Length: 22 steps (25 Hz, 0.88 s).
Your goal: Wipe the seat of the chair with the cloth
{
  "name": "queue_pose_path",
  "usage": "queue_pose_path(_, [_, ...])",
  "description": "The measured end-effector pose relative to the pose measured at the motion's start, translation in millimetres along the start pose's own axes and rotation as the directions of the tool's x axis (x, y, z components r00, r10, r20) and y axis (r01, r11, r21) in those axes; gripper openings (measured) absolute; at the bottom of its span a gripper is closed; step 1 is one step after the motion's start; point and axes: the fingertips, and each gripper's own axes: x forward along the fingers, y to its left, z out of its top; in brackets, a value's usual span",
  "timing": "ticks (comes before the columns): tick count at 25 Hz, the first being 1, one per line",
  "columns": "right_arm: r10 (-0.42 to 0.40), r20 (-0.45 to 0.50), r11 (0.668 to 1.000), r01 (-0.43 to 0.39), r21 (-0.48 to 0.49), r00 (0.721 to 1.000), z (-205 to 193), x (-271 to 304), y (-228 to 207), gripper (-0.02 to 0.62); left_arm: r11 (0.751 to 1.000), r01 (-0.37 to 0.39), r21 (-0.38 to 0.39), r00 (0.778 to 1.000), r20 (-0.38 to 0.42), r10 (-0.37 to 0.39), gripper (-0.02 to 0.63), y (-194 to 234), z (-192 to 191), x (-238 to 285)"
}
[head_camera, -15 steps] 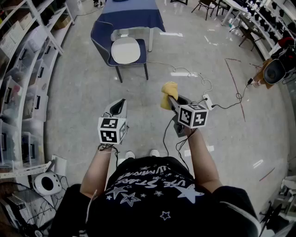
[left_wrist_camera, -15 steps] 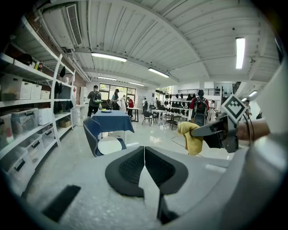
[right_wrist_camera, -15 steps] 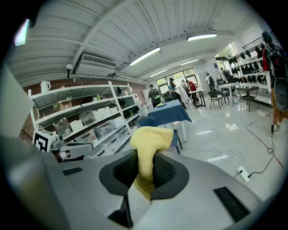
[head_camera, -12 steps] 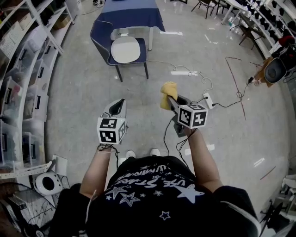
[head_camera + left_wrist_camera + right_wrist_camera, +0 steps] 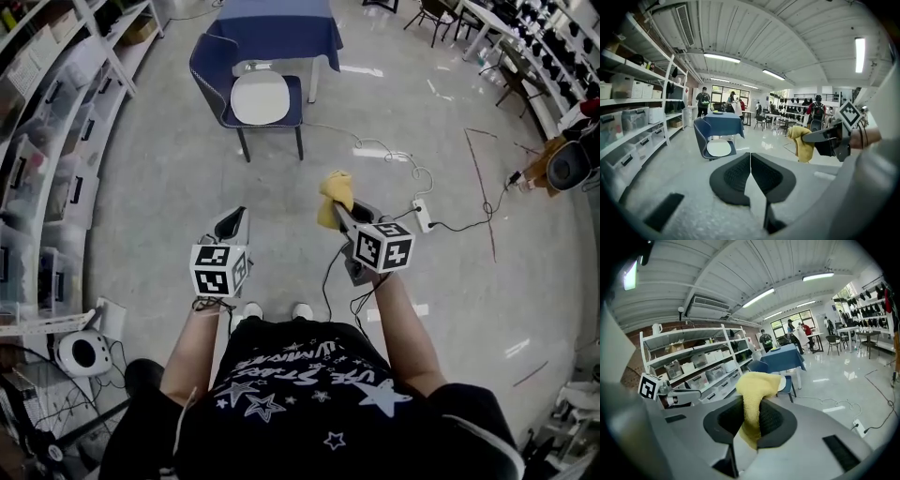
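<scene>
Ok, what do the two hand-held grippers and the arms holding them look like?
The left hand-held gripper and right hand-held gripper are light grey with black textured pads, and each carries a white cube of black square markers. A black cable hangs from the right one. The person wears a black short-sleeved T-shirt with white stars; the forearms are bare.

Crumpled yellow cloth (image 5: pixel 334 195) hangs aloft, well apart from white-seated blue chair (image 5: pixel 262 98).

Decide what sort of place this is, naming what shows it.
Probably a large workshop or lab hall: bin-filled shelving along one wall, a power strip and cables on the polished floor, a cloth-covered table with a chair.
</scene>
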Motion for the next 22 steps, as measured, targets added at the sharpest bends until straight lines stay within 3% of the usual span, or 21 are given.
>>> queue_pose_path(7, [0.026,-0.062,1.000,-0.026,-0.004,0.998,-10,22,-22,0.066,0.997,-0.071,-0.029,0.997,-0.007,0.070,0.021,-6,-4,13])
queue_pose_path(15, [0.030,-0.084,1.000,-0.030,0.009,0.996,-3,60,-30,0.066,1.000,-0.025,-0.003,1.000,-0.010,0.025,0.021,14,12,50])
queue_pose_path(22, [-0.028,-0.129,0.999,0.031,0.023,0.991,15,118,-63,0.066,0.999,0.028,-0.017,0.999,-0.042,-0.028,0.021,64,23,122])
